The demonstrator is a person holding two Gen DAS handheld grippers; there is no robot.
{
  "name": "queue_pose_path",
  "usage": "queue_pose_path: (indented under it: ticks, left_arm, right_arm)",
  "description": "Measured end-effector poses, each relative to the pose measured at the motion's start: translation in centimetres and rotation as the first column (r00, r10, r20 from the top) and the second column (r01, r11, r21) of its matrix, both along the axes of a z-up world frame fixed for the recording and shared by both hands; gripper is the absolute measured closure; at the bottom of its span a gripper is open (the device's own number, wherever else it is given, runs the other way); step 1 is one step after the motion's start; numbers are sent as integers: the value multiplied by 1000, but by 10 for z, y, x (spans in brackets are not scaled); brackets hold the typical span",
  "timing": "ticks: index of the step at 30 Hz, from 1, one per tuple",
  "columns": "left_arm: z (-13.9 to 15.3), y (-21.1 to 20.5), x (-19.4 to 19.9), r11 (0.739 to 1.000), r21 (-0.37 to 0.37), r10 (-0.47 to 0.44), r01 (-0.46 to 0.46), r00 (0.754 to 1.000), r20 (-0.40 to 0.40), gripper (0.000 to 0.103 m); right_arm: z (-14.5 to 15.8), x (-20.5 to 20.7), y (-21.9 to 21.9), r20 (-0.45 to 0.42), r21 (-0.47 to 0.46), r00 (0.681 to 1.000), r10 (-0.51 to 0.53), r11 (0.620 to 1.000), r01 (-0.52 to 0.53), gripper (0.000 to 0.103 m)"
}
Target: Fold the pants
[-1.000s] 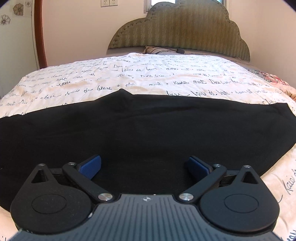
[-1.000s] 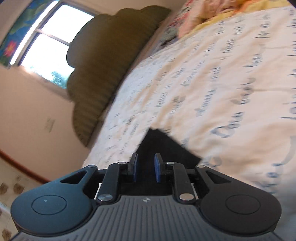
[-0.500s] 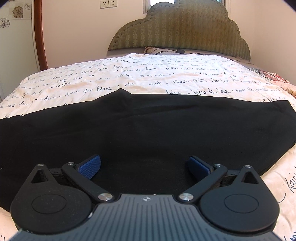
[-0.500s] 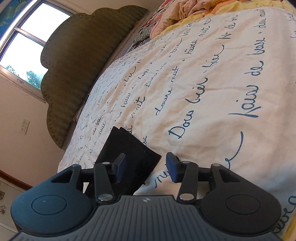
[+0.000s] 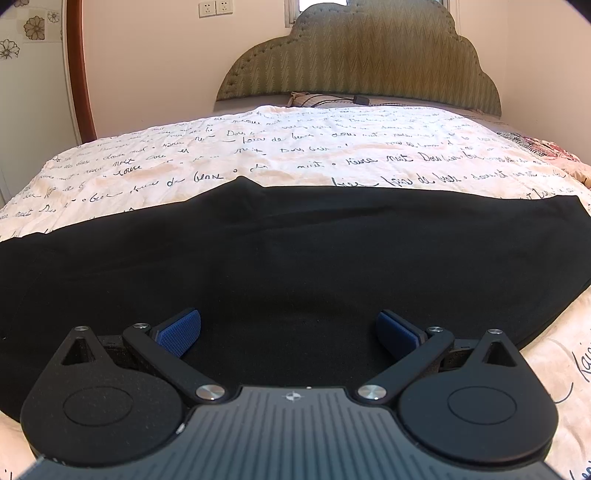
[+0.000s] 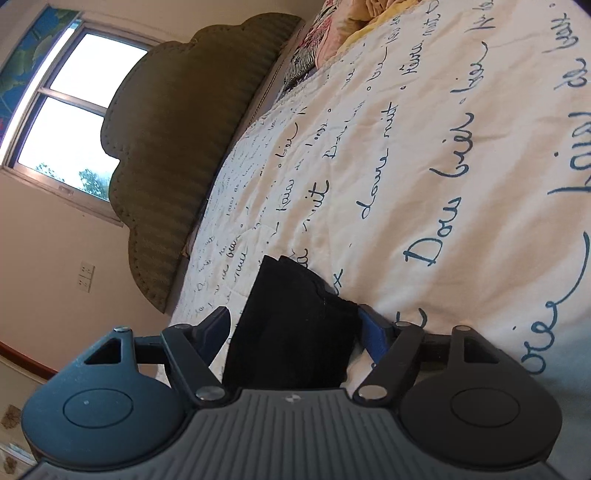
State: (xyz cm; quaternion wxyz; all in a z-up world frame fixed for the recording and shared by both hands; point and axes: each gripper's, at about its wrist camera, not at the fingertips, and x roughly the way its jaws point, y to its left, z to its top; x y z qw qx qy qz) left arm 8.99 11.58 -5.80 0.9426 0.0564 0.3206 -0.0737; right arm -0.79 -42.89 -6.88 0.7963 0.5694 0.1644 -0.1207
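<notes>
Black pants [image 5: 295,254] lie flat across the bed, spreading the full width of the left wrist view. My left gripper [image 5: 288,328] is open, low over the near part of the cloth, with nothing between its blue pads. In the right wrist view one end of the pants [image 6: 295,325] lies on the bedspread between the spread jaws of my right gripper [image 6: 295,328], which is open and not pinching it.
The bed has a cream bedspread [image 5: 295,155] with dark handwriting print. A green padded headboard [image 5: 358,55] stands at the far end with a pillow below it. Rumpled pink and yellow bedding [image 6: 351,29] lies at the bed's right side. A window [image 6: 62,107] is behind the headboard.
My right gripper went from shut on the pants' end to wide open, letting the cloth down on the bed. The left gripper stayed open and nearly still.
</notes>
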Motion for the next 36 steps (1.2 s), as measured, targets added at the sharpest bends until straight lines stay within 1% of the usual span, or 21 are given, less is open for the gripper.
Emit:
queue_pose_path:
  ticks: [3,5,7,8,10,12,13,14,15,16,19,20,23,25,26,28,30,32,33,34,36]
  left_arm:
    - [-1,-2,-1,1000,6,2,-2,1000,1,0]
    - [-1,-3,-1,1000,7,2,-2,1000,1,0]
    - [-1,-3,-1,1000,10,2,-2,1000,0,0]
    - [-1,-2,0,1000,11,2,-2,1000,-1,0]
    - [-1,-1,-1,1000,10,1,-1,1000,-3,0]
    - [-1,-2,-2,1000,11,2,-2,1000,-1,0]
    - [-1,-2,-3,1000,14,3,-3,1000,1,0]
    - [-1,-4,-2,1000,16,4,-4,1000,2,0]
    - [-1,-4,-2,1000,17,4,-4,1000,2,0]
    - [-1,-4,-2,1000,18,4,-4,1000,2,0]
    - [-1,-4,-3,1000,18,4,-4,1000,2,0]
    - [-1,-4,-3,1000,19,4,-4,1000,2,0]
    - [-1,-4,-2,1000,20,3,-3,1000,1,0]
    - [1,-3,-2,1000,23,2,-2,1000,-4,0]
    - [3,-4,-2,1000,23,1,-1,1000,-15,0]
    - [14,-3,2,1000,-11,-3,3,999,-53,15]
    - [29,-4,8,997,-74,-36,31,997,-71,18]
    - [47,-17,17,990,-115,-89,81,994,-59,16]
    - [56,-26,24,984,-134,-126,117,990,-57,15]
    - [65,-40,34,973,-162,-173,162,983,-57,11]
    - [78,-71,52,945,-221,-258,239,964,-62,6]
  right_arm:
    - [0,-5,6,-1,48,999,36,998,-36,29]
    - [-2,-3,16,10,78,996,93,993,-94,29]
    - [1,6,22,-20,25,991,135,991,-134,29]
    - [2,8,21,-24,9,992,123,992,-123,30]
    - [1,7,10,14,17,999,52,999,-52,30]
    - [-2,8,-1,11,17,1000,-12,1000,12,33]
    - [-4,10,-3,-3,24,1000,-14,1000,14,43]
    - [-4,13,-2,-27,3,1000,-4,1000,4,49]
    - [-4,16,0,-54,-34,999,5,999,-6,59]
    - [-5,16,2,-69,-57,998,6,998,-10,64]
    - [-10,7,-1,-20,-24,1000,-21,1000,21,65]
    - [-11,6,-3,-22,-19,999,-24,1000,24,66]
    - [-10,11,-1,-43,-64,999,-25,998,23,72]
    - [-11,12,-1,-50,-87,998,-35,996,31,88]
    - [-13,10,-2,-43,-75,998,-45,996,42,90]
    - [-12,7,-1,-20,-76,999,-36,997,34,92]
    - [-3,7,5,-20,-136,1000,-6,991,4,92]
    - [13,9,15,-32,-240,999,31,970,-37,92]
    - [22,12,23,-46,-303,998,53,951,-65,92]
    - [32,15,33,-65,-373,995,80,922,-99,92]
    - [47,21,55,-97,-497,986,136,852,-167,92]
